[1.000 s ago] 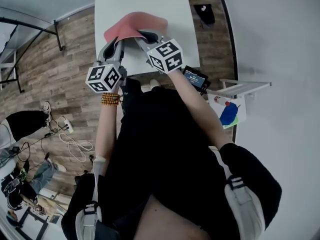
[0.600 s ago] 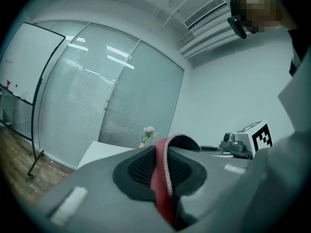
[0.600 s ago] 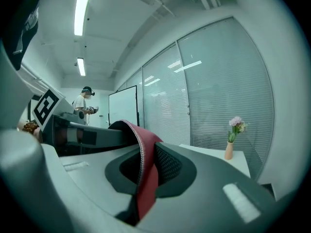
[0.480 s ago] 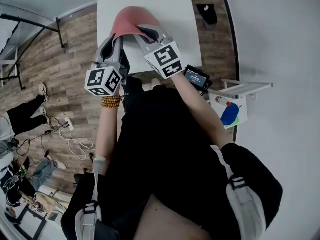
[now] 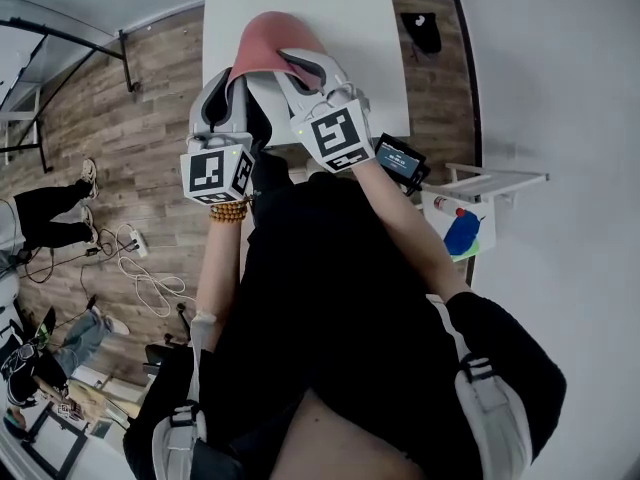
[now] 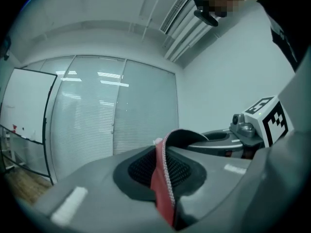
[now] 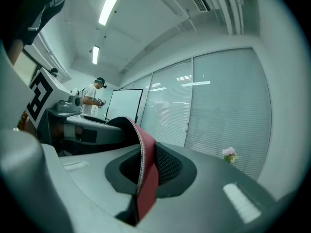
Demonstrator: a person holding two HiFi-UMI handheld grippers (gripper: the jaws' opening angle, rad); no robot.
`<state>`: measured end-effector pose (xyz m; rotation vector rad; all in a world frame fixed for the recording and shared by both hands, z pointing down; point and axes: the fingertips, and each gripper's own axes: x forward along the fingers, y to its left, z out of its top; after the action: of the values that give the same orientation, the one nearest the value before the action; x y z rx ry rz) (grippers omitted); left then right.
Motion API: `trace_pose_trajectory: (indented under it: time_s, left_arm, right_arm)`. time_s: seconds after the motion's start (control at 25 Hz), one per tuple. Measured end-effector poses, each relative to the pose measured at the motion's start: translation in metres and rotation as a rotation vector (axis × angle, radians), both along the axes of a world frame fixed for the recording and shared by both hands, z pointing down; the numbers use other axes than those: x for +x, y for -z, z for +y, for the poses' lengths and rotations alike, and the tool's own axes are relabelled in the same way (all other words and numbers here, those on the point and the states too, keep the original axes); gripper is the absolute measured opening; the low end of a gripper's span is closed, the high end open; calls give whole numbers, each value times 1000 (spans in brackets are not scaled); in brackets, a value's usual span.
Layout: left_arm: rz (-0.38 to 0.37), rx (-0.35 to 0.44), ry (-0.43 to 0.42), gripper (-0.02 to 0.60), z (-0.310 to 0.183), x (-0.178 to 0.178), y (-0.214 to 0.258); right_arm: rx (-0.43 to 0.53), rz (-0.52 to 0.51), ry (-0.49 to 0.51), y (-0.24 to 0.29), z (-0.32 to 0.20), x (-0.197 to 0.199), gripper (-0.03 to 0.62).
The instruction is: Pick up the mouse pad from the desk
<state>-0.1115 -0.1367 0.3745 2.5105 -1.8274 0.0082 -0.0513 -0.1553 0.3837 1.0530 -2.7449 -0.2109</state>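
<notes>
The pink mouse pad (image 5: 268, 40) hangs bowed in the air over the near end of the white desk (image 5: 330, 8), held at two near corners. My left gripper (image 5: 236, 76) is shut on its left corner, the red edge with black underside (image 6: 163, 176) pinched between the jaws. On the right corner my right gripper (image 5: 290, 66) is shut, with the stitched red edge (image 7: 146, 174) clamped between its pads. Both grippers point roughly level, side by side, each seeing the other's marker cube.
A small black device (image 5: 400, 158) lies at the desk's near right corner, beside a white stand with a blue object (image 5: 460, 230). A dark item (image 5: 418, 26) lies on the wood floor right of the desk. Cables (image 5: 150, 288) trail on the floor at left. A person (image 7: 91, 99) stands far off.
Both grippers have risen with the mouse pad, which has lifted off the desk and curled into a tighter arch. Both have rolled at the wrist, turning their marker cubes.
</notes>
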Motion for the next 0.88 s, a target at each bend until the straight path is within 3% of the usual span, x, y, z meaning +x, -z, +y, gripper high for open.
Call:
trace_pose_trajectory:
  time_s: [0.24,0.88]
  left_arm:
    - [-81,102,18,28,9,5,26]
    - [-140,273,98,28,29,4,82]
  right_arm:
    - [85,-42,-43,25,6,6,44]
    - [199,-127,-55,82,24,4,51]
